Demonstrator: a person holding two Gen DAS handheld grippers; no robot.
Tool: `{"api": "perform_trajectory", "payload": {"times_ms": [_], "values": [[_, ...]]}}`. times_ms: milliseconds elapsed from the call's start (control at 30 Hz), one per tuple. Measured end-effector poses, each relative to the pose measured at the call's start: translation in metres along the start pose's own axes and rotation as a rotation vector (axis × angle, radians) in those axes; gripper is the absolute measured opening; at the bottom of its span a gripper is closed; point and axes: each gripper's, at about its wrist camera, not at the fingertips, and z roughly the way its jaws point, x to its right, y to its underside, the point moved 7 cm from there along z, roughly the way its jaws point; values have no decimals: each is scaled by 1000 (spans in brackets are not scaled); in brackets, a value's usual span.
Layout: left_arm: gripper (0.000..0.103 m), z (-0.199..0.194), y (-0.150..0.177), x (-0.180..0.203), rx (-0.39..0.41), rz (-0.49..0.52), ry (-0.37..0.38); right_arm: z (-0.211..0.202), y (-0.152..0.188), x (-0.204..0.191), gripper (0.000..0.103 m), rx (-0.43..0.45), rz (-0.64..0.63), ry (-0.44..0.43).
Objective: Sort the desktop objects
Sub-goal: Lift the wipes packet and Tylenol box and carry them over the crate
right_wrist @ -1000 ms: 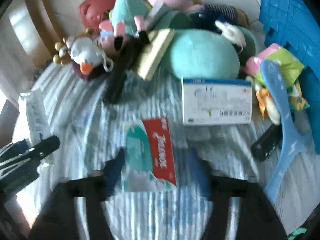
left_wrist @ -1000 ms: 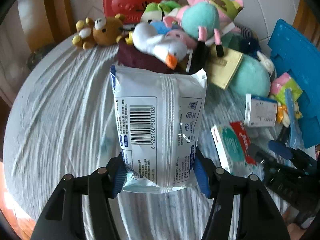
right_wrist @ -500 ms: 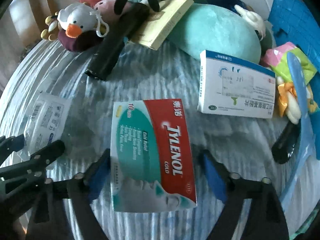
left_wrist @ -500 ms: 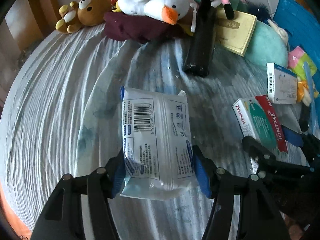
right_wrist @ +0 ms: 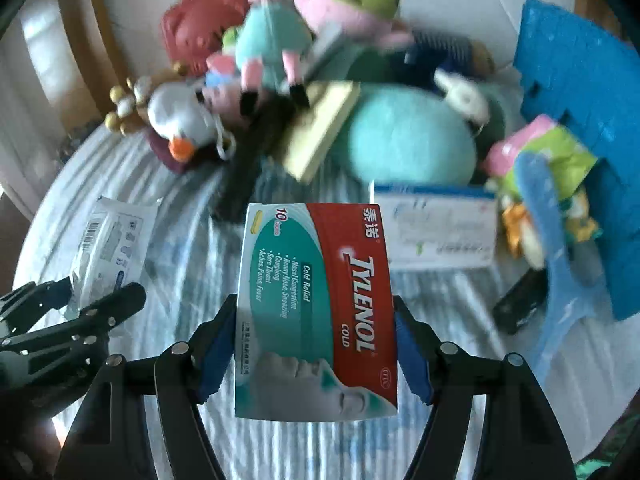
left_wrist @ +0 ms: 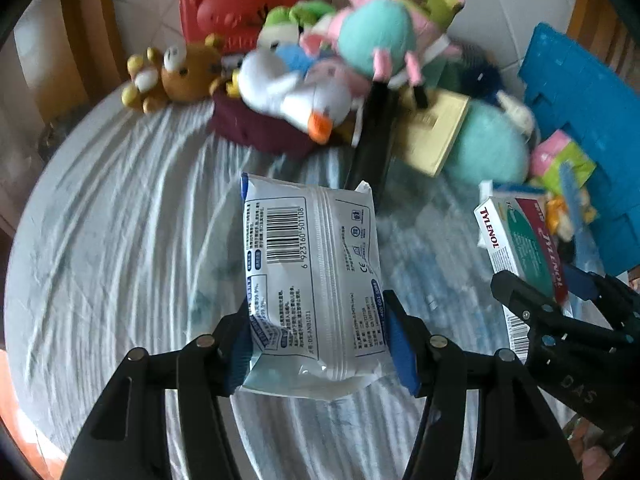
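— What does each gripper hold?
— The left gripper (left_wrist: 318, 344) is clamped on the white pouch (left_wrist: 312, 280); the right gripper (right_wrist: 314, 354) is clamped on the Tylenol box (right_wrist: 316, 308), both raised above the striped cloth (left_wrist: 120, 240).

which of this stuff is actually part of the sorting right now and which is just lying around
In hand now:
- white wipes packet, gripped in the left claw
- Tylenol box, gripped in the right claw

Lying about:
- white and blue medicine box
- plush toy pile, including the white duck and brown bear
- red case
- yellow book
- blue comb
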Motion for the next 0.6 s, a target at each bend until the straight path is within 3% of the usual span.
{"api": "perform_trajectory", "payload": {"times_ms": [233,600], "values": [[57,-42,-27,11,89,24,22,-49,-22,-1,71,90,-9,10],[57,-96,-63,40,199,92,67,-121,-50,18,71,217,23,95]]}}
